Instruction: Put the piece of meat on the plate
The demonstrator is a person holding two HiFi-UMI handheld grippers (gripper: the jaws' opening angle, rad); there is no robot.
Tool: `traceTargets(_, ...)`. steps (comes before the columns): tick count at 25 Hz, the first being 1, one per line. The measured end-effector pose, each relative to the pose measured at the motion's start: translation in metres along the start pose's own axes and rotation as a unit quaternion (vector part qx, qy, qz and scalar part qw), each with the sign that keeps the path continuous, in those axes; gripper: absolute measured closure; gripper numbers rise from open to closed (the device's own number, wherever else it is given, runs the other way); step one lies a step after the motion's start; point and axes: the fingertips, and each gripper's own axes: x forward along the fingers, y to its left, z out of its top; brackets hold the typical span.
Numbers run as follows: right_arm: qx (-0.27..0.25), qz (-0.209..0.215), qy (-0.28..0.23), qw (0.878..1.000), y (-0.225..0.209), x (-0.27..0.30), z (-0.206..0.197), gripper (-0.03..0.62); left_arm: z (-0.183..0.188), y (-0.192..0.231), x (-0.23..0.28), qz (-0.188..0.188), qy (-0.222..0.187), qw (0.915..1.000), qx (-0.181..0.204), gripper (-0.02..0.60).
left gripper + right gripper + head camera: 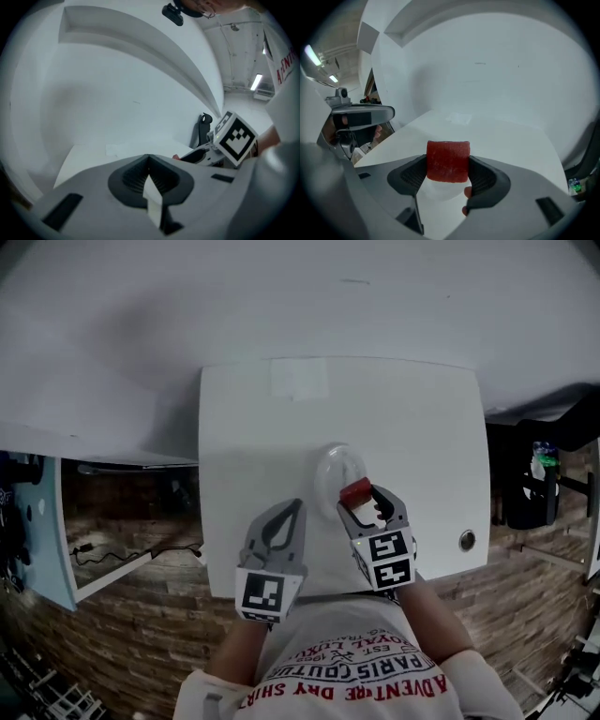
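Note:
A red block of meat (448, 160) is clamped between the jaws of my right gripper (448, 174). In the head view the meat (355, 491) hangs over the near right edge of a clear round plate (339, 470) on the white table (281, 427), with the right gripper (365, 500) just behind it. The plate (436, 187) shows as a pale disc under the meat. My left gripper (298, 506) sits to the left of the plate, jaws together, nothing in them. In the left gripper view its jaws (148, 165) meet, and the right gripper (206, 152) shows beyond.
The table is small, with its front edge close to the person's body (356, 671). A round silver fitting (467, 540) sits at the table's near right corner. Dark items (539, 479) stand off the table to the right; a white counter (75, 427) lies to the left.

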Motion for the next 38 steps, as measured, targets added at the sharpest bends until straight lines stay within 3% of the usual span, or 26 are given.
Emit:
traceTargets(10, 0.004, -0.001, 0.091, 0.996, -0.002, 0.058, -0.035, 0.312, -0.037, 0.012, 0.028, -0.041, 0.036, 0.9984, -0.010, 0.574)
traceTargets(21, 0.017, 0.004, 0.102, 0.995, -0.004, 0.075, -0.035, 0.319, -0.043, 0.022, 0.036, -0.043, 0.051, 0.9970, -0.038, 0.574)
traceTargets(27, 0.006, 0.006, 0.085, 0.996, -0.001, 0.075, -0.031, 0.316, -0.041, 0.027, 0.037, -0.037, 0.049, 0.9978, -0.025, 0.574)
traceTargets(34, 0.031, -0.007, 0.004, 0.999, -0.006, 0.042, 0.009, 0.320, -0.019, 0.021, 0.034, -0.033, 0.034, 0.9987, -0.018, 0.574)
traceTargets(35, 0.038, -0.011, -0.012, 0.999, -0.008, 0.034, 0.015, 0.345, -0.016, 0.021, 0.032, -0.031, 0.030, 0.9989, -0.018, 0.574)
traceTargets(38, 0.052, -0.030, -0.058, 0.996, -0.014, 0.009, 0.032, 0.497, -0.003, 0.013, 0.026, -0.032, 0.017, 0.9992, -0.015, 0.574)
